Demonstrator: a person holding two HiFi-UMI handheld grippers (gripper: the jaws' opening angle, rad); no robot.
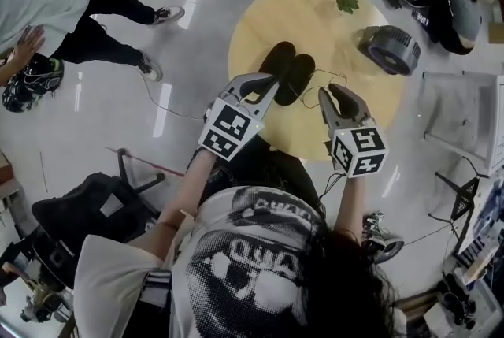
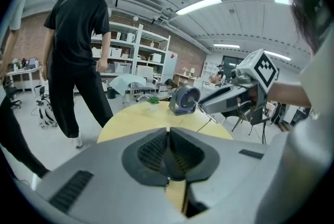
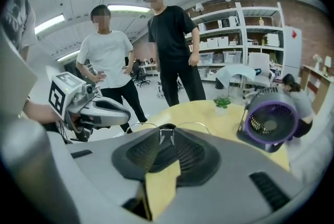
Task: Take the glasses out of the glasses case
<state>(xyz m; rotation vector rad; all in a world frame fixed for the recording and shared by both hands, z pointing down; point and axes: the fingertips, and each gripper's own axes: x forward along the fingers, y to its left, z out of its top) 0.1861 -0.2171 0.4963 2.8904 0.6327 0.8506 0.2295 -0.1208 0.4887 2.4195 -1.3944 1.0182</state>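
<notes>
A black glasses case (image 1: 287, 68) lies open, both halves flat, on the round yellow table (image 1: 315, 13). Thin wire-rimmed glasses (image 1: 321, 81) hang above the table to the right of the case, clear of it. My right gripper (image 1: 331, 91) is shut on them. In the right gripper view the bridge (image 3: 167, 134) sits pinched at the jaw tips (image 3: 167, 139), with a lens rim arching out on each side. My left gripper (image 1: 272, 81) hovers over the case's left half. Its jaws (image 2: 168, 131) are shut, and nothing shows between them.
A grey and purple fan (image 1: 391, 47) stands at the table's right edge and a small green plant (image 1: 346, 1) at its far side. People stand left of and beyond the table; one crouches at the far right. A black chair (image 1: 87, 210) is at my left.
</notes>
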